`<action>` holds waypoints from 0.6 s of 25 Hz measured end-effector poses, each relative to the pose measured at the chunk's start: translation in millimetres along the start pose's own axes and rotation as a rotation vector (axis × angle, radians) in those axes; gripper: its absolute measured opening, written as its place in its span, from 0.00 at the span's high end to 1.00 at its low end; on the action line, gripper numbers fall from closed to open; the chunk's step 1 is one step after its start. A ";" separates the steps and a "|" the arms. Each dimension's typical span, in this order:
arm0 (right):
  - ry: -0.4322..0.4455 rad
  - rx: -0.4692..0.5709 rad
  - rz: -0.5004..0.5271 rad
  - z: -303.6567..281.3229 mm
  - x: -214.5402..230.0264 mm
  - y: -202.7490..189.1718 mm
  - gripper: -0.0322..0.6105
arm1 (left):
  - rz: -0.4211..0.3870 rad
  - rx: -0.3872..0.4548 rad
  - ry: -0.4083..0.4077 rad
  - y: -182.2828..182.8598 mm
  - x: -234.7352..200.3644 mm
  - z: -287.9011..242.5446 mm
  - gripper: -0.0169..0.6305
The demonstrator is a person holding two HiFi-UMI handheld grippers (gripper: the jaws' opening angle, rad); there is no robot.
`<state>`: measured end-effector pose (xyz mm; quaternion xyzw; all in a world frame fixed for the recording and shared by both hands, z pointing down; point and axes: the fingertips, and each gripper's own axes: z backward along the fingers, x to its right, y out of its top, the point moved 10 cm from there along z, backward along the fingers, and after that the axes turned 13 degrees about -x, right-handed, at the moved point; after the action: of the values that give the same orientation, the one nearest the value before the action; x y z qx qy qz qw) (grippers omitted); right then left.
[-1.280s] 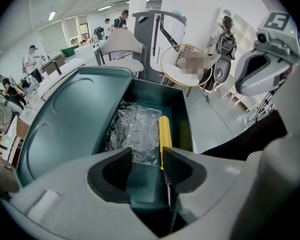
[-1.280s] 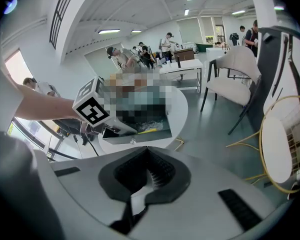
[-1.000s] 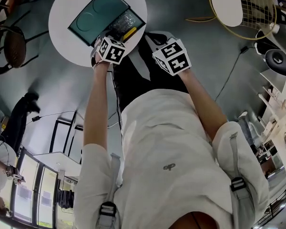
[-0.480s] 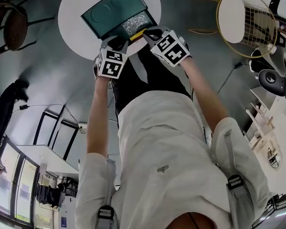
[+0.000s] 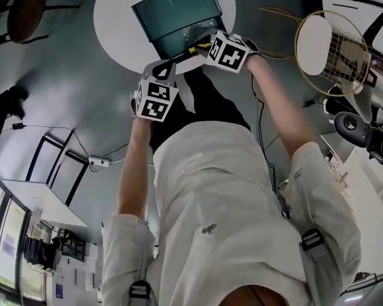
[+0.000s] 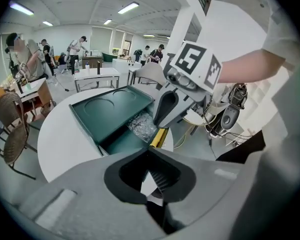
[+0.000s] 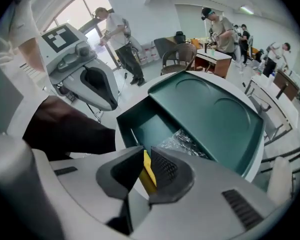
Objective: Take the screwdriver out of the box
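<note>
Scene: from the head camera I look steeply down past my pale shirt [image 5: 223, 196] at a round white table [image 5: 118, 24], with both grippers held out ahead of me.

Box: a dark green box [image 7: 150, 129] sits on the table. Its lid [image 7: 215, 114] is thrown back flat on the far side, and crumpled clear plastic [image 7: 182, 141] lies inside.

Screwdriver: the yellow screwdriver [image 7: 148, 175] is at the near edge of the box, beside the plastic. It runs up into the gap of my right jaws.

Right gripper: the right gripper [image 7: 144, 154] points down at the near end of the box. Its jaws stand part-way apart and have just been opening. The yellow handle is between them, and I cannot make out the pads pressing on it.

Left gripper: the left gripper [image 6: 148, 151] is off the table, over my dark trousers [image 5: 204, 101]. Its jaws have just been closing and now meet tip to tip with nothing between them.

Changed in the last second: a second ago the left gripper was at the box and the right one hung back beside it, off the table. Now they have swapped, with the right forward at the box and the left pulled back toward me. The table also sits further up and to the right in the head view.
</note>
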<state>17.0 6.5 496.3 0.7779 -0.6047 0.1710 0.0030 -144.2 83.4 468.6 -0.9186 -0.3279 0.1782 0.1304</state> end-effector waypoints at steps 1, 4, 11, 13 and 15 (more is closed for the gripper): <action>0.017 -0.024 0.030 -3.5 1.3 1.0 0.87 | 0.008 0.001 -0.005 -2.9 0.6 2.1 0.96; 0.060 -0.101 0.131 -11.7 5.8 3.8 0.84 | 0.026 -0.001 -0.026 -9.3 5.1 4.5 0.96; 0.134 -0.300 0.352 -35.2 16.5 15.4 0.78 | 0.018 -0.030 -0.090 -21.5 15.3 -0.6 0.96; 0.160 -0.337 0.387 -38.5 21.1 19.8 0.78 | 0.004 -0.038 -0.108 -20.8 18.4 -4.0 0.96; 0.184 -0.368 0.421 -41.0 23.6 24.0 0.77 | -0.002 -0.042 -0.120 -20.1 21.1 -7.3 0.95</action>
<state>-11.5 -13.5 536.4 0.6029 -0.7709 0.1251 0.1631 -137.2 111.3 477.3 -0.9085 -0.3395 0.2259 0.0911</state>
